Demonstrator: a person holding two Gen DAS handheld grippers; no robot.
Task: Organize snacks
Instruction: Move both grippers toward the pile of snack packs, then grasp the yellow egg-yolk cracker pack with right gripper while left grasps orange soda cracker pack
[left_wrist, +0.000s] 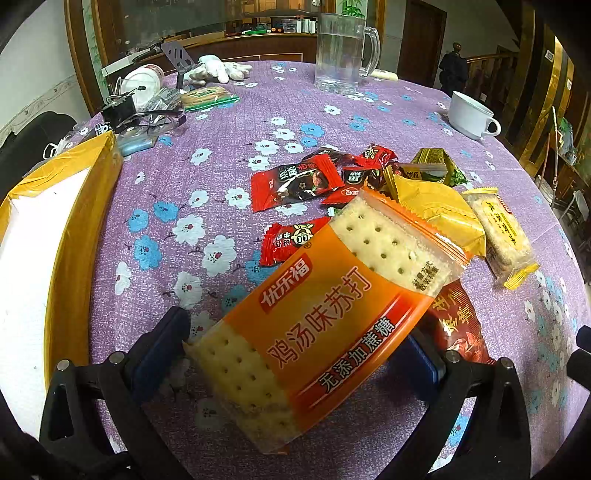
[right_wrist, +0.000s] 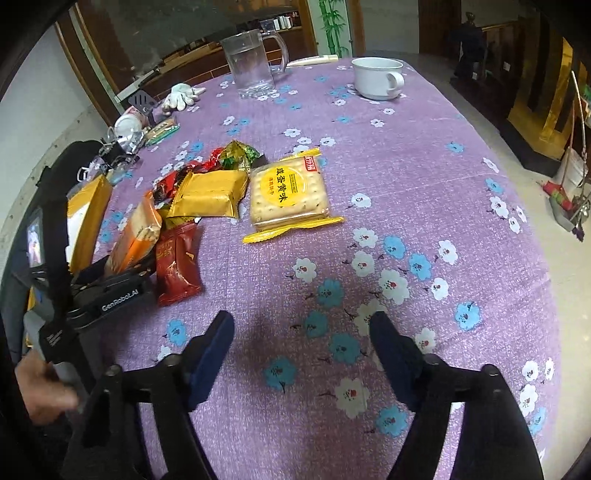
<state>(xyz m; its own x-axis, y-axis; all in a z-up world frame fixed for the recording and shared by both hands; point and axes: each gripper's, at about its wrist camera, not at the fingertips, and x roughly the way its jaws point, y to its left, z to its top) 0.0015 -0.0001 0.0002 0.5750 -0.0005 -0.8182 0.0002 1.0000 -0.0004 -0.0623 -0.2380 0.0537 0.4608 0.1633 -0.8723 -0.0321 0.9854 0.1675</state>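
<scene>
**Left tongs pinch soda crackers; right tongs hang empty**

The left gripper (left_wrist: 295, 354) pinches the orange soda cracker pack (left_wrist: 325, 310), lifted over the purple floral tablecloth (left_wrist: 207, 122). The right gripper (right_wrist: 301, 354) is spread, nothing between its pads. Farther off lies the yellow cracker packet (right_wrist: 286, 194), right of the snack pile (right_wrist: 199, 184); the glass mug (right_wrist: 251, 62) stands beyond.

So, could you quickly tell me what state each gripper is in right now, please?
Left gripper: closed on the orange cracker pack, held above the table.
Right gripper: open, nothing between its fingers, above the bare tablecloth.
</scene>
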